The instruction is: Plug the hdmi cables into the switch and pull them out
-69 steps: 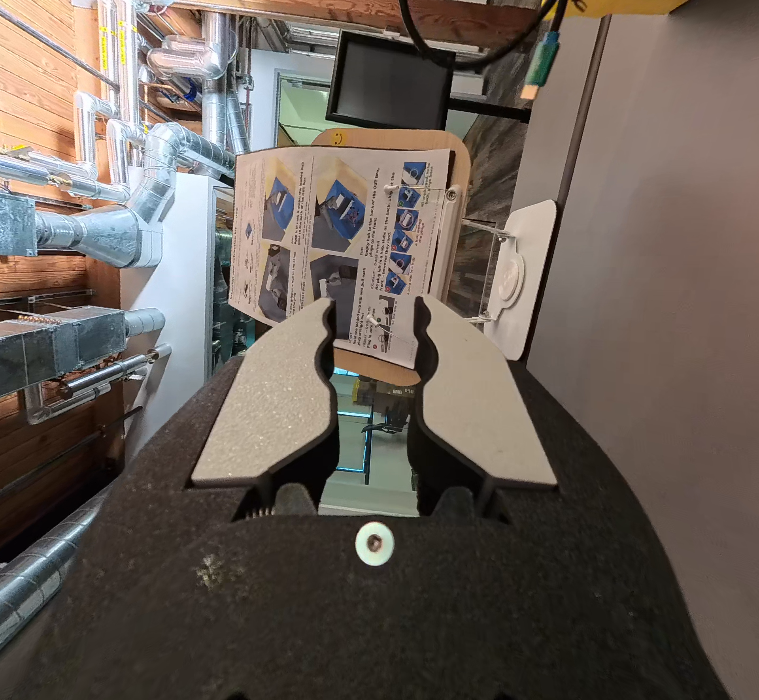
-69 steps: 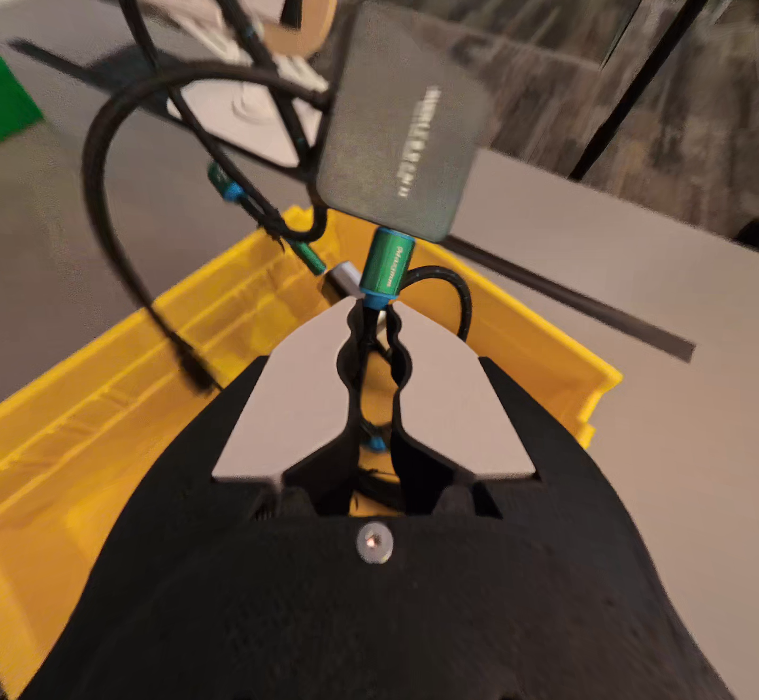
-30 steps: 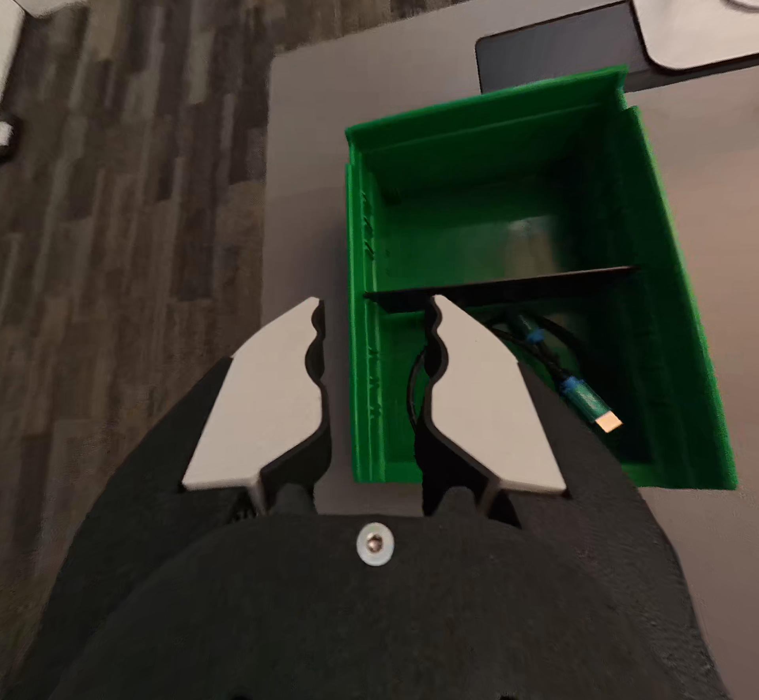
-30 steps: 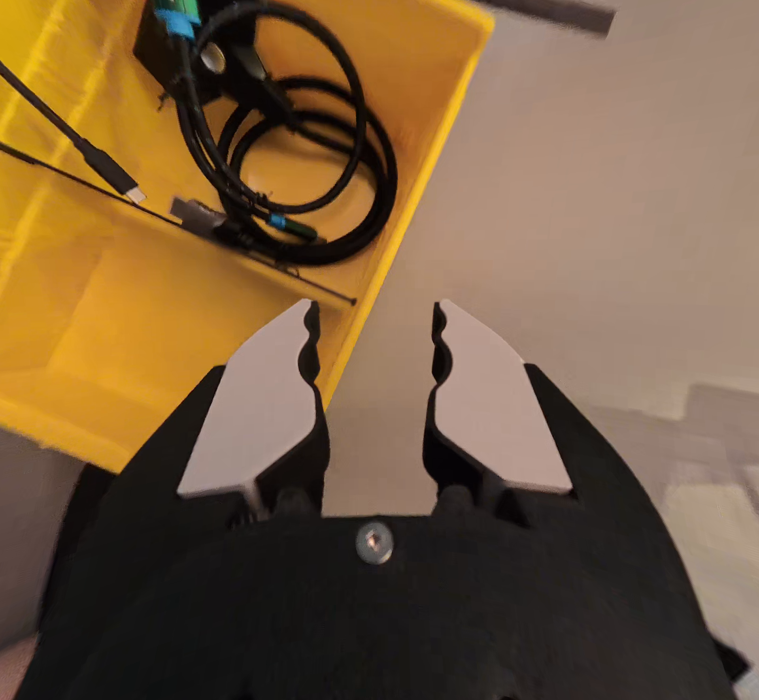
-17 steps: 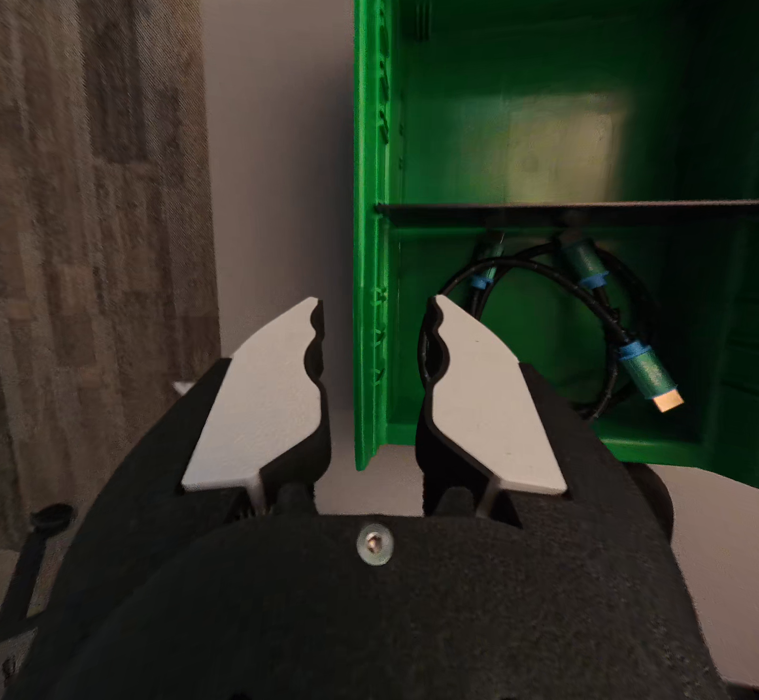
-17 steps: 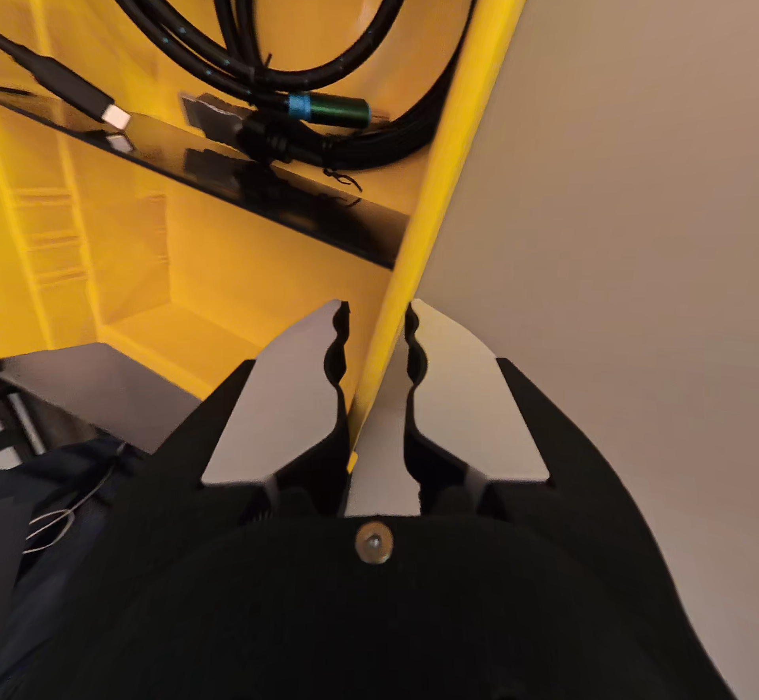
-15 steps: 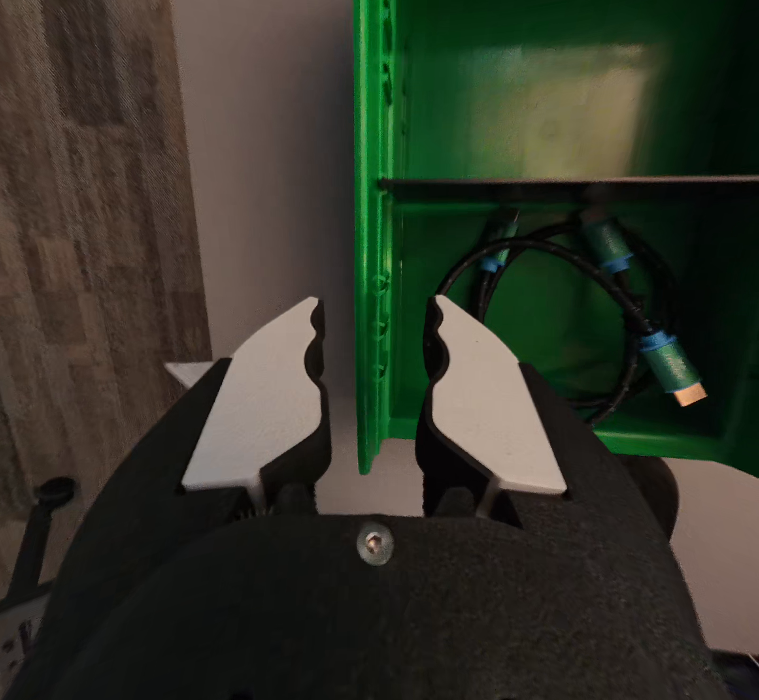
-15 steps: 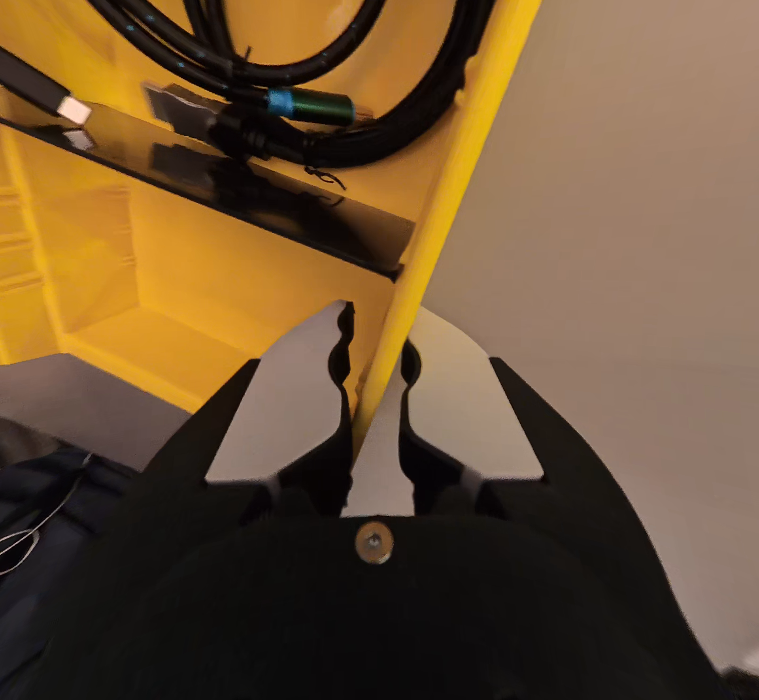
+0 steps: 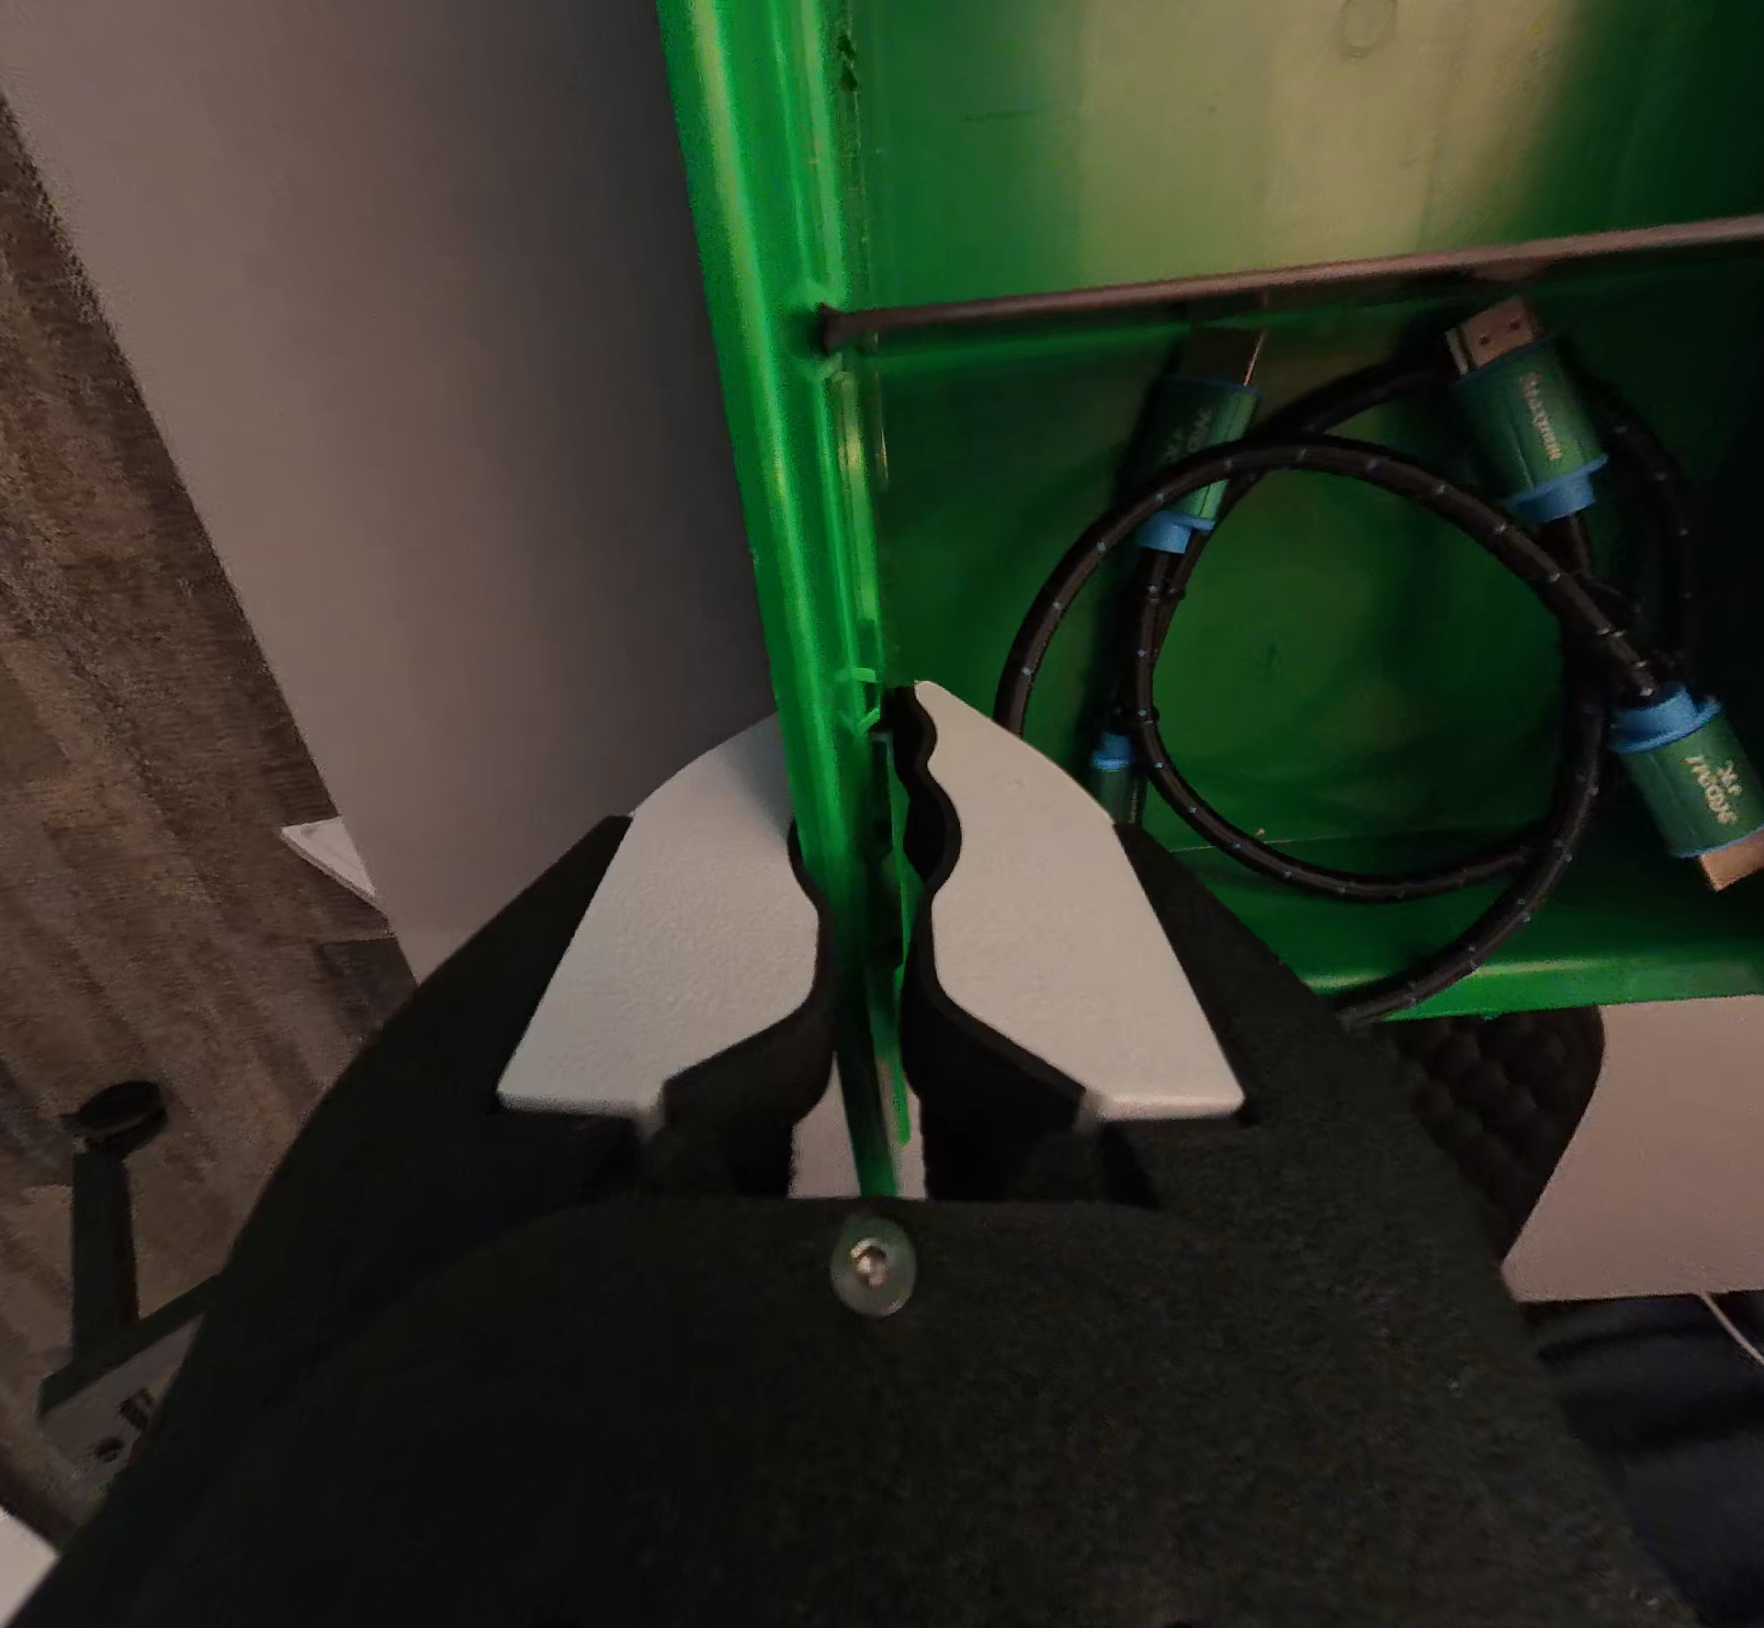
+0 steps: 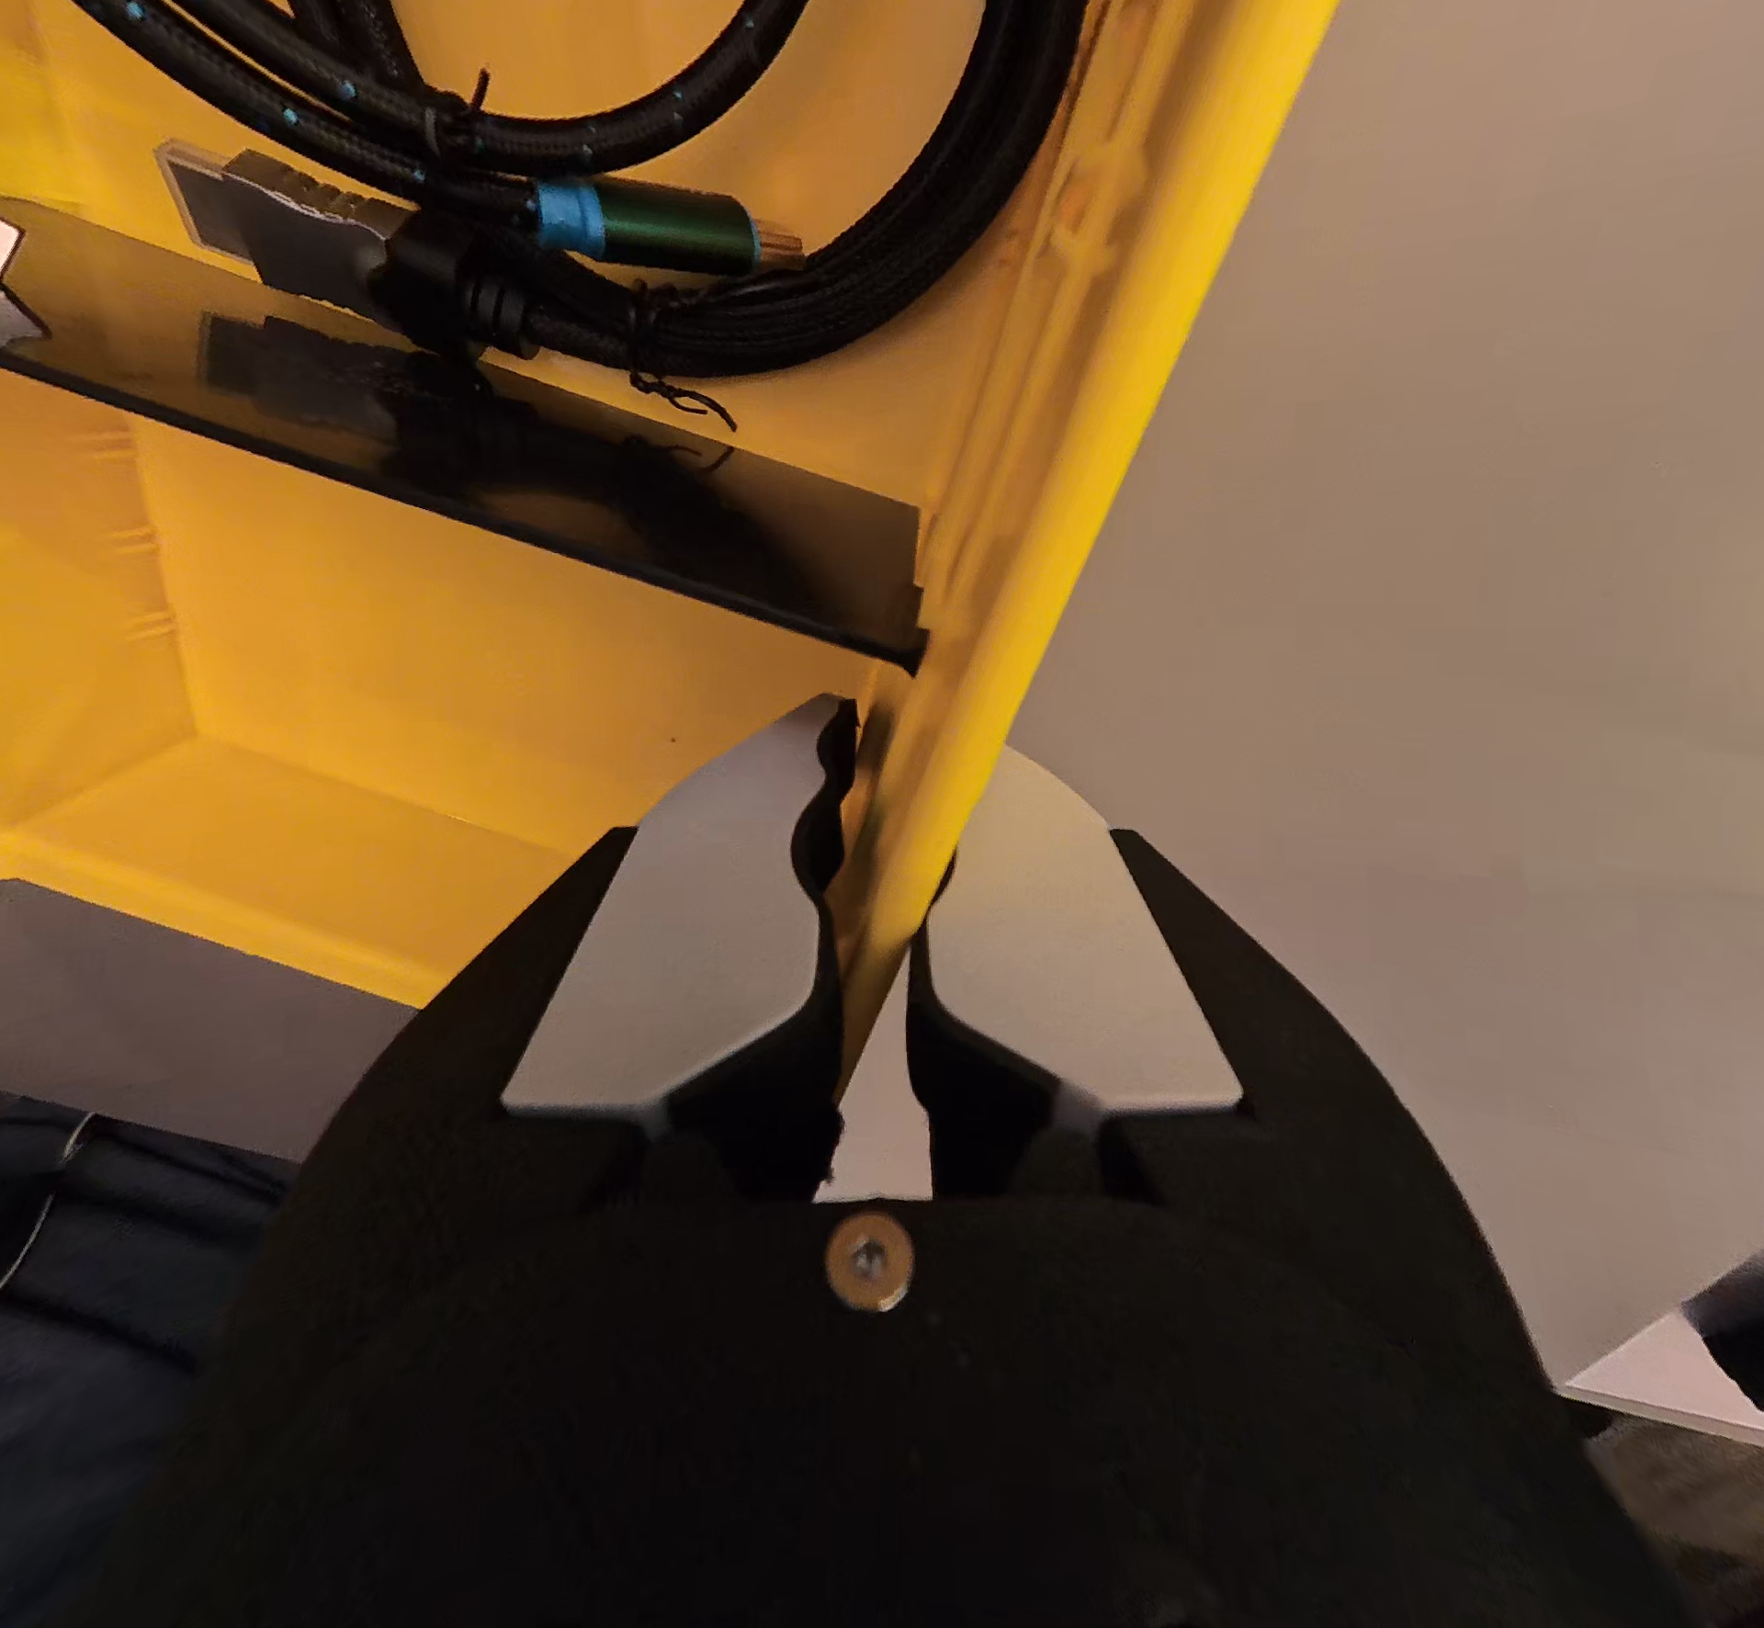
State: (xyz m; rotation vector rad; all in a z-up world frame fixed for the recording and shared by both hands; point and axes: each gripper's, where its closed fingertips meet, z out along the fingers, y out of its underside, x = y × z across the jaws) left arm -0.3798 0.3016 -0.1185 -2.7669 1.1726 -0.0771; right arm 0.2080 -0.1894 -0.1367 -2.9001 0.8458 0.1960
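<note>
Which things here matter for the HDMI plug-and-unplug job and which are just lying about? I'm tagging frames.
Job:
HDMI cables coiled in green bin
cables and a connector in yellow bin
left gripper, clamped on green wall
right gripper, clamped on yellow wall

Lying about:
black dividers
grey table

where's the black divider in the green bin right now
In the left wrist view, the black divider crosses the green bin above the coiled cables, up and right of the left tongs clamped on the bin's side wall.
</note>
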